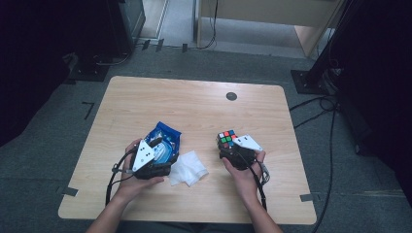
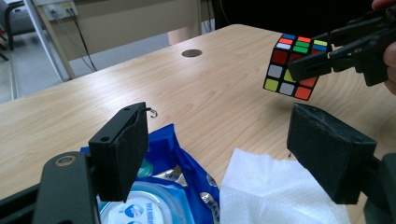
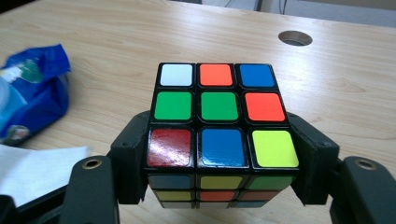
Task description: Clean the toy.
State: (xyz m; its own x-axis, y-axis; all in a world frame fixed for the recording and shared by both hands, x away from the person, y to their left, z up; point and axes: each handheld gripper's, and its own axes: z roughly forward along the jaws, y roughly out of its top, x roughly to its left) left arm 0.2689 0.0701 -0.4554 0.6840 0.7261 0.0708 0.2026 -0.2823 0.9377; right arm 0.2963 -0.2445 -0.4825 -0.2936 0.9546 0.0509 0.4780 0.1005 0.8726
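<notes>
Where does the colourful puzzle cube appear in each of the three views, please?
High view: the puzzle cube is right of centre, held by the right gripper.
Left gripper view: upper right, lifted off the table.
Right gripper view: centre, between the jaws.
Shared landmark: the round dark hole in the tabletop, beyond the cube.

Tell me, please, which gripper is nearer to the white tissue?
Left. The left gripper hovers open right beside the white tissue, over the blue packet; the right gripper holds the Rubik's cube farther away.
</notes>
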